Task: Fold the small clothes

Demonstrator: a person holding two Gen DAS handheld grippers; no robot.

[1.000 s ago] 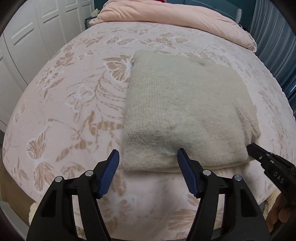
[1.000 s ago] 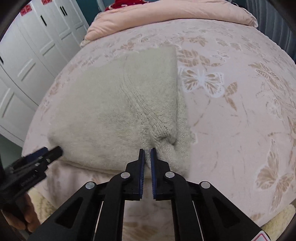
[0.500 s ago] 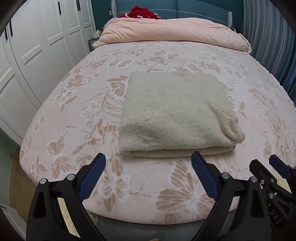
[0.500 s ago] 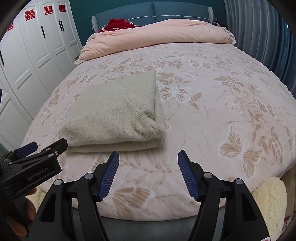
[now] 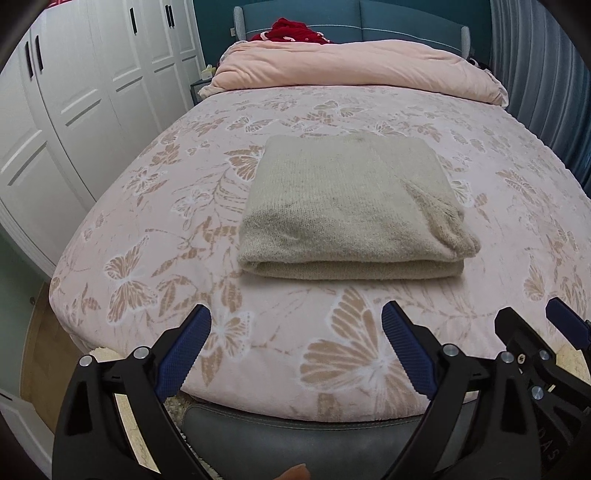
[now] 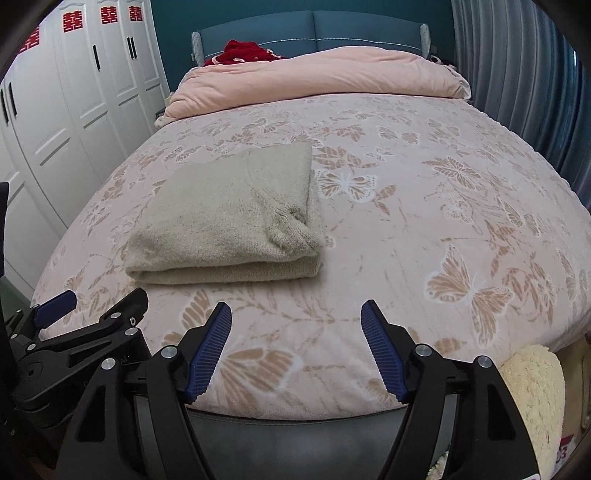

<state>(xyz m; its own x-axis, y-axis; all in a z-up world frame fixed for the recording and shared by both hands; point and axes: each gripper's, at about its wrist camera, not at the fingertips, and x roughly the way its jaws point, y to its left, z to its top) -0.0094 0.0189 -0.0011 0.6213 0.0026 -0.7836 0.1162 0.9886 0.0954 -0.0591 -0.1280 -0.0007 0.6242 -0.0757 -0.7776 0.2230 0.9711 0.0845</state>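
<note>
A beige knitted sweater point(image 5: 351, 214) lies folded into a neat rectangle near the foot of the bed; it also shows in the right wrist view point(image 6: 229, 221). My left gripper point(image 5: 295, 350) is open and empty, hanging over the bed's near edge, well short of the sweater. My right gripper point(image 6: 295, 347) is open and empty too, at the near edge and to the right of the sweater. Each gripper shows in the other's view, the right gripper point(image 5: 535, 332) and the left gripper point(image 6: 92, 306).
The bed point(image 5: 406, 369) has a pink butterfly-print cover. A rolled pink duvet point(image 5: 351, 66) and a red garment point(image 5: 291, 31) lie by the blue headboard. White wardrobes point(image 5: 74, 110) stand left, a blue curtain point(image 6: 517, 92) right. A cream fluffy rug point(image 6: 535, 398) lies on the floor.
My right gripper let go of the sweater's corner and opened. Both grippers pulled back from the folded sweater to the bed's near edge.
</note>
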